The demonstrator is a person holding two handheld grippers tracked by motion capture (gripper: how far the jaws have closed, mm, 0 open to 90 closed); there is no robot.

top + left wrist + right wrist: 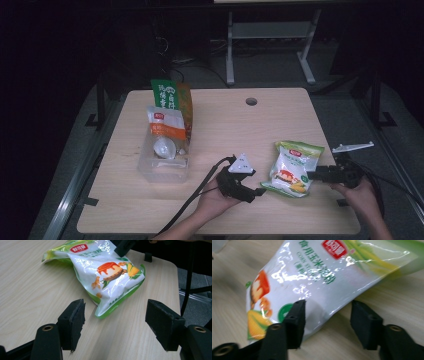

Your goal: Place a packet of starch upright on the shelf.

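two grippers closing in on a corn starch bag

i hold my right gripper (325, 322) with its jaws apart around one edge of the bag (293, 167), which lies near the table's (225, 125) right front corner. my left gripper (115, 325) is apart too, empty, near the bag's corner. next i'd clamp squarely on the flat seam. i can read "corn st…" and a red logo.

- Your left hand-held gripper (115, 325) is hovering low over the counter (30, 290), its two black jaws standing wide apart with nothing between the pads.
- A glossy white-and-green pouch (105, 272) is lying flat on the wood just ahead of the jaws, its near corner pointing toward the gap.
- The other hand-held gripper (125, 247) is reaching in at the top edge, its black tip touching the pouch's far side.
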